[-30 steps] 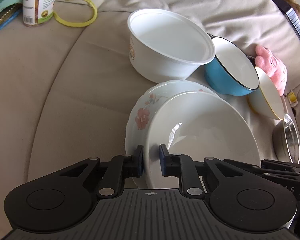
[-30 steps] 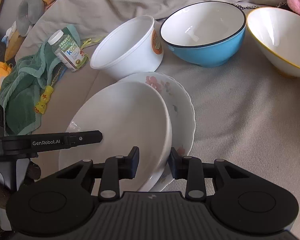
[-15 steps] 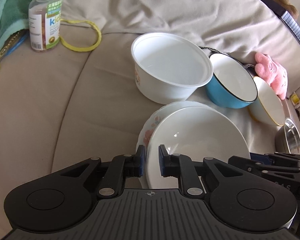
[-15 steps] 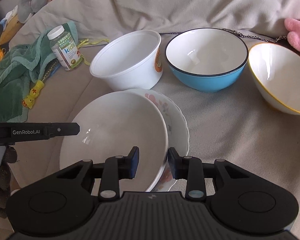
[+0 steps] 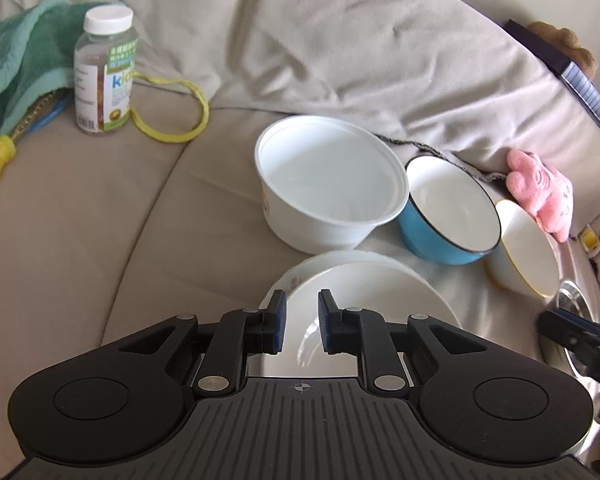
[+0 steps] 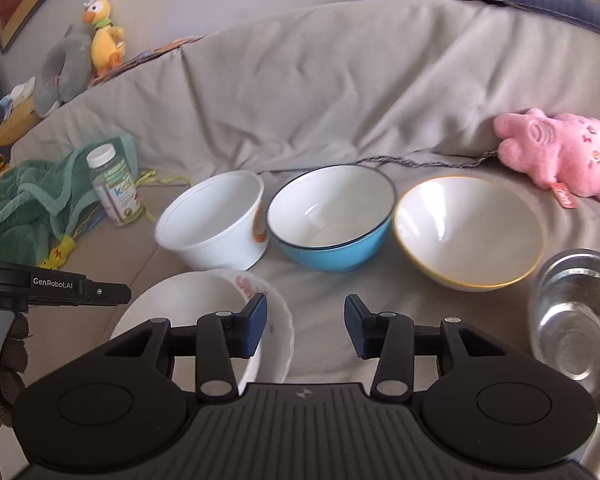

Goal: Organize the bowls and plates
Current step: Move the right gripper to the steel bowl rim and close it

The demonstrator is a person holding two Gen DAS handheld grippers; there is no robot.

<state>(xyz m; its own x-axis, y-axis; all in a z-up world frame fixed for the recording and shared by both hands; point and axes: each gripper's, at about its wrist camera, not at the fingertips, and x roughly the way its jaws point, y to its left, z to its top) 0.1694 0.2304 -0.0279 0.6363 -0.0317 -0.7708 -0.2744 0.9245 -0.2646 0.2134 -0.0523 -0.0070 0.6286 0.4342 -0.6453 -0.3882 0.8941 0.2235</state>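
Left wrist view: my left gripper [image 5: 303, 322] is almost closed, and the near rim of the white plate [image 5: 380, 292] sits between its pads, so I judge it pinched. That plate lies on the floral plate [image 5: 291, 280], just ahead of and below the pads, on the sofa [image 5: 100, 220]. My right gripper [image 6: 306, 330] has just been opening its jaws. Nothing is between them, and both plates' rims lie just off its left pad.

To finish this step well, I should keep the pinch light and settle the white plate centred in the floral one before letting go, since the soft cushion lets a stack tilt. I should also keep clear of the white plastic bowl [image 5: 328, 184] just beyond the plates.
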